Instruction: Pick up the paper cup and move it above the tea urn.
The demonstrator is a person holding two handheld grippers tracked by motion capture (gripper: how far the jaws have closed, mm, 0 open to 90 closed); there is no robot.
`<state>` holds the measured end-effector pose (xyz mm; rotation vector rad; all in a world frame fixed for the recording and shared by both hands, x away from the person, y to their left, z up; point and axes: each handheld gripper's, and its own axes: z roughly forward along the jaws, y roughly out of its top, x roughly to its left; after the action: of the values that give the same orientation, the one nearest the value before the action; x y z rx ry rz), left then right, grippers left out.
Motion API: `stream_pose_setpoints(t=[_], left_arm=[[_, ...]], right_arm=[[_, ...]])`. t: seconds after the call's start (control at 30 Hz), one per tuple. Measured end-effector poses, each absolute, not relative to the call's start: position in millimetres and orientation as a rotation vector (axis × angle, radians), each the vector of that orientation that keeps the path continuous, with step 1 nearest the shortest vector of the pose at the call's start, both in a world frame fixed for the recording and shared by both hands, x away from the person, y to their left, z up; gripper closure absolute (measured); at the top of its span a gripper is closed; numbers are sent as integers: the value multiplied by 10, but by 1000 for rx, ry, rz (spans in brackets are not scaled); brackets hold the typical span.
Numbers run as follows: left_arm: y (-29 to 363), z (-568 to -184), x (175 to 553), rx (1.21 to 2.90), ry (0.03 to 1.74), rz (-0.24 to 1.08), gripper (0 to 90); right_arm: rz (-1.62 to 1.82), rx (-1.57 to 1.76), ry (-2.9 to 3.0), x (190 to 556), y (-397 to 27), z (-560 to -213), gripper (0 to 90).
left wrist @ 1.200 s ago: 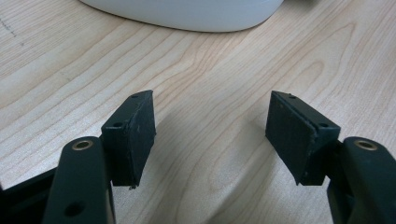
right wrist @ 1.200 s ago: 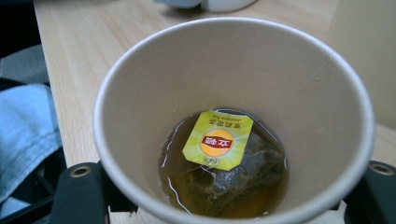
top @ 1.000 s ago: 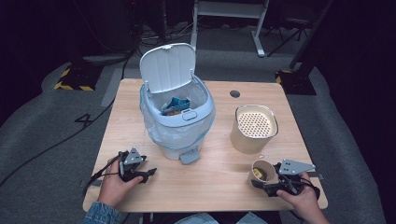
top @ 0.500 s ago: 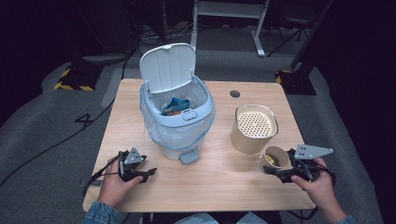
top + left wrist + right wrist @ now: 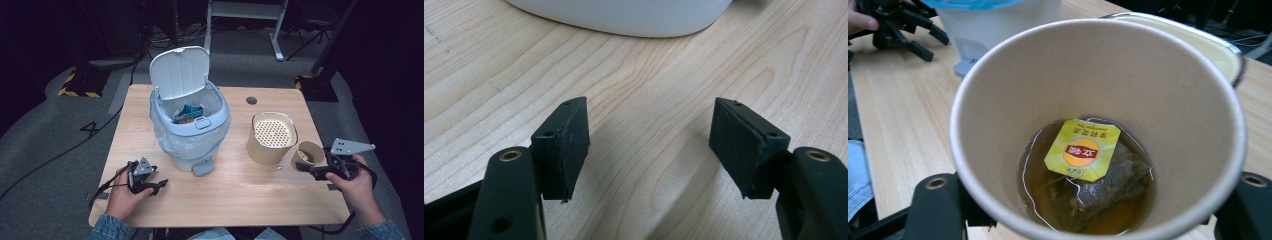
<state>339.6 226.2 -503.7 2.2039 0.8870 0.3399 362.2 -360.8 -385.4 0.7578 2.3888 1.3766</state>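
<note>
Your right gripper (image 5: 306, 168) has lifted the paper cup (image 5: 309, 154) off the table, beside the strainer container (image 5: 272, 138). You grip it upright so the tea and tea bag (image 5: 1088, 165) stay inside. Your left gripper (image 5: 152, 184) rests open near the pedal bin (image 5: 192, 125).

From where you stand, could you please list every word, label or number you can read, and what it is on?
Tea bag tag in the paper cup: a red-and-yellow round logo and a line of small print, both upside down and too blurred to read.
Floor mark left of the table: "4".
Nothing else readable.
</note>
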Motion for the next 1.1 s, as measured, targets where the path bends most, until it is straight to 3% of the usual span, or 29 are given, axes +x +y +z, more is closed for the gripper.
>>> stream_pose_setpoints(t=[0.73, 1.1], left_arm=[[2243, -5039, 3426, 2201, 890, 341, 326], [2245, -5039, 3426, 2201, 890, 340, 326]], right_arm=[[1339, 778, 2332, 4029, -3817, -3394, 300], [1295, 779, 2325, 4300, -3722, -3261, 300]])
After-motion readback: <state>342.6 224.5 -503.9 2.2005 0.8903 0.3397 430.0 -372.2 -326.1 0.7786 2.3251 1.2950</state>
